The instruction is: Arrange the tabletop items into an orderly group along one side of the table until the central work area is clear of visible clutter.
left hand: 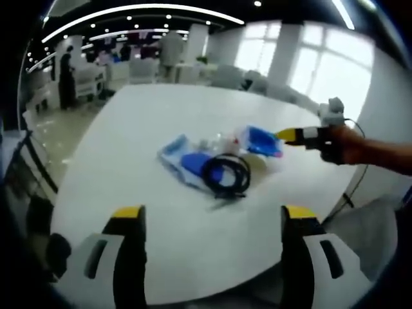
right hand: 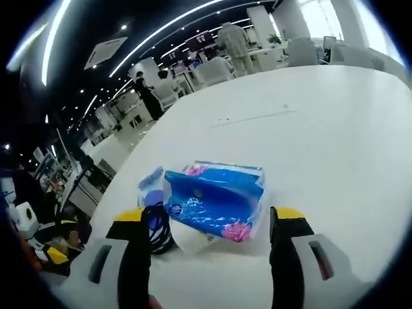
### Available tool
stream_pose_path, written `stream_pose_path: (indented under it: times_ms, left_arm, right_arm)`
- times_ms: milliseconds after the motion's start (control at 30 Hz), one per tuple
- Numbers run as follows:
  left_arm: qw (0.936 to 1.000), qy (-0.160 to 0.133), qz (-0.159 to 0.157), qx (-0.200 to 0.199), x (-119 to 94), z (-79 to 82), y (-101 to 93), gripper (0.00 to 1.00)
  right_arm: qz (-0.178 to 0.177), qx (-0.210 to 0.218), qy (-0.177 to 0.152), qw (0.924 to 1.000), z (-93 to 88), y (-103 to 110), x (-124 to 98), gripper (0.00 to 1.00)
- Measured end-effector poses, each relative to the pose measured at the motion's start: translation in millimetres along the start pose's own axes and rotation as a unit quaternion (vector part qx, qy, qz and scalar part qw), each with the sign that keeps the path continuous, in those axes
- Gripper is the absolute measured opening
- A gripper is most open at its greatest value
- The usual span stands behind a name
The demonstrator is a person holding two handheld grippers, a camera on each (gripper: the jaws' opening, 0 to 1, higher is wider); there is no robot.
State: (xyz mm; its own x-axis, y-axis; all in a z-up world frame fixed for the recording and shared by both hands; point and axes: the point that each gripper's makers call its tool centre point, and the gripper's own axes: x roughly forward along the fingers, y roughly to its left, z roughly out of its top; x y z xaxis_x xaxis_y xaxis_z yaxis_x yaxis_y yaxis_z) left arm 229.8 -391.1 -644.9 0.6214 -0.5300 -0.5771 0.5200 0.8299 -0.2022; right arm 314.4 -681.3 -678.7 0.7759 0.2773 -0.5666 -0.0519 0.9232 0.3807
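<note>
My left tongs [left hand: 211,222] stand with both jaws wide apart and nothing between them, held back from the clutter over the near part of the white surface [left hand: 135,135]. Ahead of them, well beyond the jaw tips and slightly toward the right jaw, lies one cluster of things touching or overlapping: one coiled black cable [left hand: 225,175], one flat blue-and-clear packet [left hand: 183,161] under and beside the coil, and one blue tissue pack [left hand: 261,140] on the far right of the cluster. Something pale and clear sits between them; I cannot tell what it is.

My right tongs [right hand: 211,222] are also spread apart, gripping nothing. The blue tissue pack [right hand: 215,196] lies just ahead of them, between the two jaw tips in line of sight. The black cable [right hand: 158,226] sits beside the left jaw, with the blue packet [right hand: 151,187] just beyond it.

In the left gripper view, my right tongs [left hand: 290,134] reach in beside the tissue pack.
</note>
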Motion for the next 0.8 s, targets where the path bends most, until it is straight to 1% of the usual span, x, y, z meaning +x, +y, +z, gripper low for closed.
stream_pose_path:
  times_ms: [100,267,400,533,600,767,800]
  left_arm:
    - [1.0000,0.000,-0.001,-0.005,0,-0.2,0.7,0.83]
    - [1.0000,0.006,-0.003,-0.003,2,-0.4,-0.2,0.83]
    - [0.9999,0.015,-0.005,0.001,4,-2.6,-1.2,0.83]
    - [0.9997,0.023,-0.008,0.001,5,-5.8,-3.1,0.83]
    - [0.9996,0.027,-0.009,0.001,6,-7.4,-3.3,0.83]
    - [0.9994,0.033,-0.010,0.002,7,-9.3,-4.4,0.82]
    - [0.9994,0.034,-0.010,0.002,7,-9.8,-4.4,0.82]
  right_arm:
    - [-0.002,0.020,-0.001,0.9998,0.4,-5,7,0.76]
    - [-0.014,0.042,0.009,0.9990,-0.5,-20,27,0.75]
    - [-0.016,0.054,0.011,0.9983,1.9,-24,38,0.73]
    - [-0.020,0.064,0.010,0.9977,4.5,-29,45,0.66]
    - [-0.029,0.065,0.012,0.9974,3.2,-34,47,0.62]
    - [-0.035,0.067,0.015,0.9970,-0.2,-38,48,0.48]
    - [-0.035,0.067,0.016,0.9970,-0.5,-38,48,0.47]
